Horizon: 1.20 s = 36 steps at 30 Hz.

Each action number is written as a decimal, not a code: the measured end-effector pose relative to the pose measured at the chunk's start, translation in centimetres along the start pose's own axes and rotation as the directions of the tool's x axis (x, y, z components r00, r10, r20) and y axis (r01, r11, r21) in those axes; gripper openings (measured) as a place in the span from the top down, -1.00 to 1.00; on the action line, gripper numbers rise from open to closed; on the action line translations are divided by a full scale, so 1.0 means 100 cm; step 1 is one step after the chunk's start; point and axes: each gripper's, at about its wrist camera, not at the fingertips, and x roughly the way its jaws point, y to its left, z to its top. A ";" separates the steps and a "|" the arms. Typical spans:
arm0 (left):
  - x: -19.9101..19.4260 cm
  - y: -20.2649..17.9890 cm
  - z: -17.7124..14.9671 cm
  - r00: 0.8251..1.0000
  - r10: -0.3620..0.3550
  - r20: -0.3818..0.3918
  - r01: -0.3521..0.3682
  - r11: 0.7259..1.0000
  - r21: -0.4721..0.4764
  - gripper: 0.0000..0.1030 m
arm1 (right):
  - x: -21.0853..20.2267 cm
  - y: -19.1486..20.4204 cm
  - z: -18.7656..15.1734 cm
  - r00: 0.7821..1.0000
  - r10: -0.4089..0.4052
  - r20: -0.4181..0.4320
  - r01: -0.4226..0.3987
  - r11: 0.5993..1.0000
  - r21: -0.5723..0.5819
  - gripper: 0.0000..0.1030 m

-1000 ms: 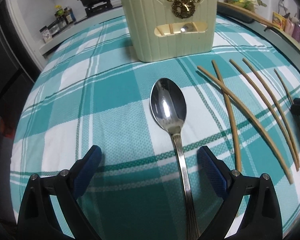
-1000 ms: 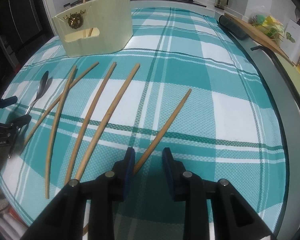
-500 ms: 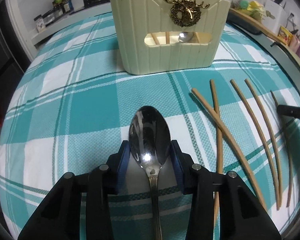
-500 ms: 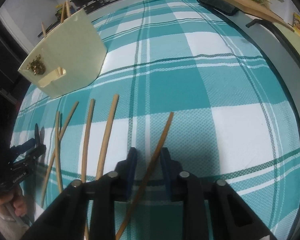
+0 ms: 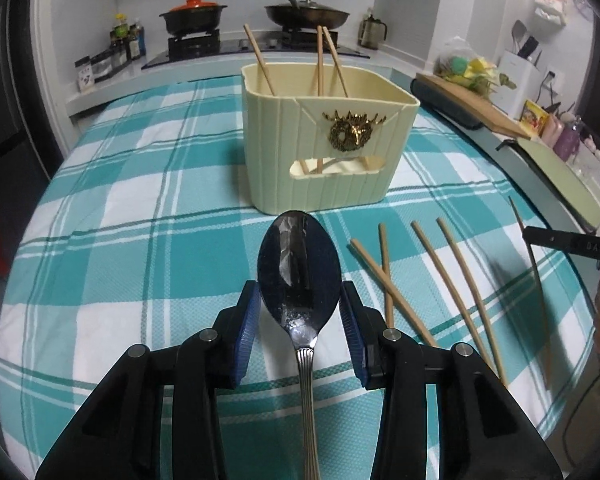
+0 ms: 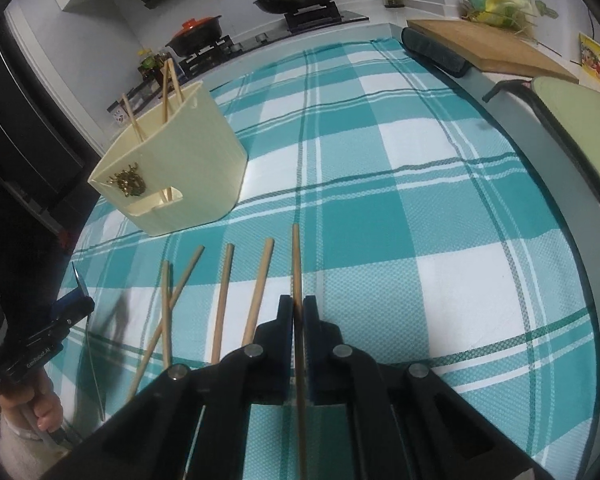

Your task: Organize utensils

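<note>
Both grippers angled down | left gripper (image 5: 300, 312) clamps spoon (image 5: 299, 272) | right gripper (image 6: 298, 320) clamps chopstick (image 6: 297, 264)

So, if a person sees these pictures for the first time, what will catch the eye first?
Probably the shiny spoon, gripped by its bowl in the left gripper in front of the cream utensil holder. Next, the single chopstick pinched in the right gripper, with four more chopsticks lying to its left on the teal checked cloth.
</note>
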 end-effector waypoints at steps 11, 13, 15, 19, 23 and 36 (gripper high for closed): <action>-0.034 0.009 0.002 0.998 -0.019 0.067 0.022 0.999 -0.043 0.21 | -0.047 0.013 -0.004 0.990 0.046 0.133 -0.041 0.998 -0.041 0.90; -0.039 0.009 0.002 0.997 -0.023 0.077 0.027 0.998 -0.048 0.21 | -0.055 0.014 -0.005 0.988 0.050 0.149 -0.044 0.998 -0.044 0.90; -0.043 0.010 0.002 0.996 -0.029 0.084 0.033 0.998 -0.052 0.21 | -0.063 0.017 -0.006 0.985 0.055 0.166 -0.048 0.998 -0.048 0.90; -0.049 0.011 0.004 0.995 -0.035 0.096 0.040 0.998 -0.051 0.22 | -0.075 0.023 -0.006 0.980 0.065 0.190 -0.054 0.996 -0.065 0.90; -0.053 0.011 0.006 0.994 -0.037 0.105 0.043 0.998 -0.050 0.22 | -0.084 0.027 -0.005 0.975 0.071 0.210 -0.055 0.995 -0.080 0.90; -0.068 0.019 0.011 0.990 -0.045 0.133 0.055 0.996 -0.071 0.22 | -0.105 0.035 0.000 0.956 0.079 0.282 -0.053 0.994 -0.098 0.90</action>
